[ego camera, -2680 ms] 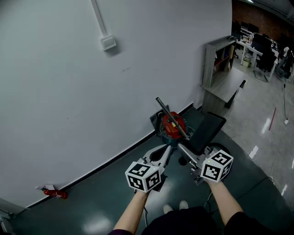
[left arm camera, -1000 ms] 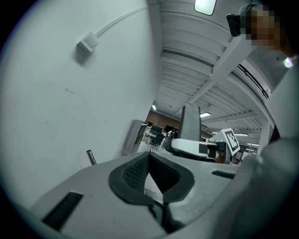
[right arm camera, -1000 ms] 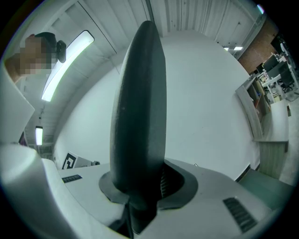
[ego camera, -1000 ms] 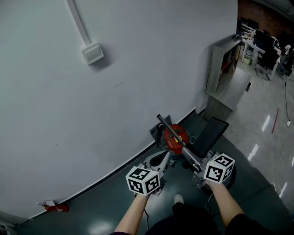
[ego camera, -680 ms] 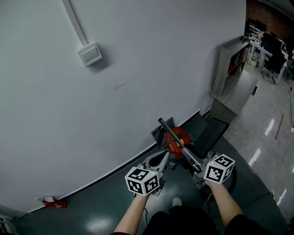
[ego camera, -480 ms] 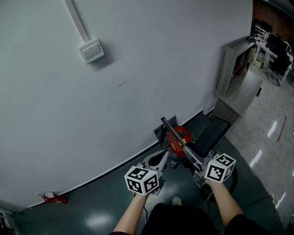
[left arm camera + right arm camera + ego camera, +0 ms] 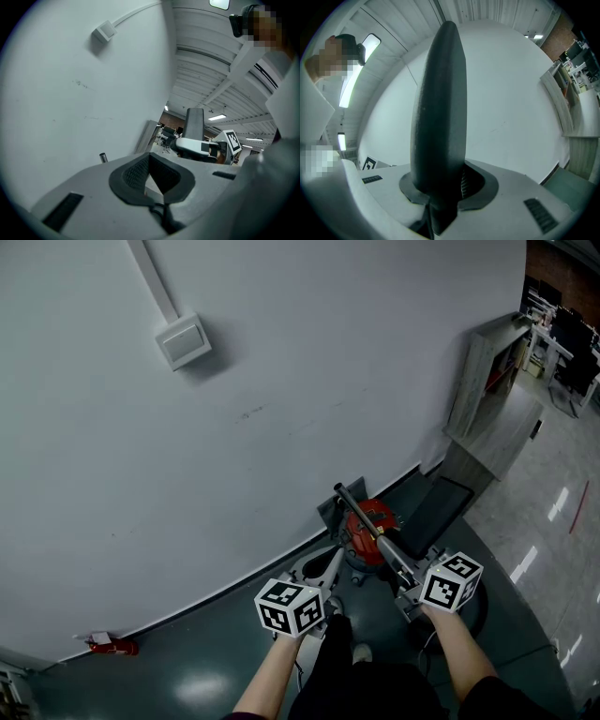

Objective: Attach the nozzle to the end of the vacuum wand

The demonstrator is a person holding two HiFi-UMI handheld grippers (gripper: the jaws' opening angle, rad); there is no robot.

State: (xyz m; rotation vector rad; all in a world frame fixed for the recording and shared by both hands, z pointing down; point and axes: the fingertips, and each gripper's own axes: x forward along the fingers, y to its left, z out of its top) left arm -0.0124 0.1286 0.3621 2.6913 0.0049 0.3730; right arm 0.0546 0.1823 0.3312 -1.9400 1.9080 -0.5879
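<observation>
My right tool [image 7: 440,183] has its jaws closed on the base of the dark, tapered nozzle [image 7: 439,108], which stands up out of them. Only that tool's own view shows the grip. The head view loses the nozzle against the grey of the tool, but it alone shows the red vacuum [image 7: 380,517] on the floor by the wall, with the thin wand [image 7: 356,512] slanting up out of it.

My left tool [image 7: 149,157] has its pads pressed together with nothing between them. Its view catches the wand's metal end low on the left and the nozzle upright on the right.

Compared with a second ago, the vacuum and wand sit lower in the head view, nearer both tools.

The wand's end lies ahead of my left tool, and up and to the left of my right. It is well apart from the nozzle, which is not yet on it.
</observation>
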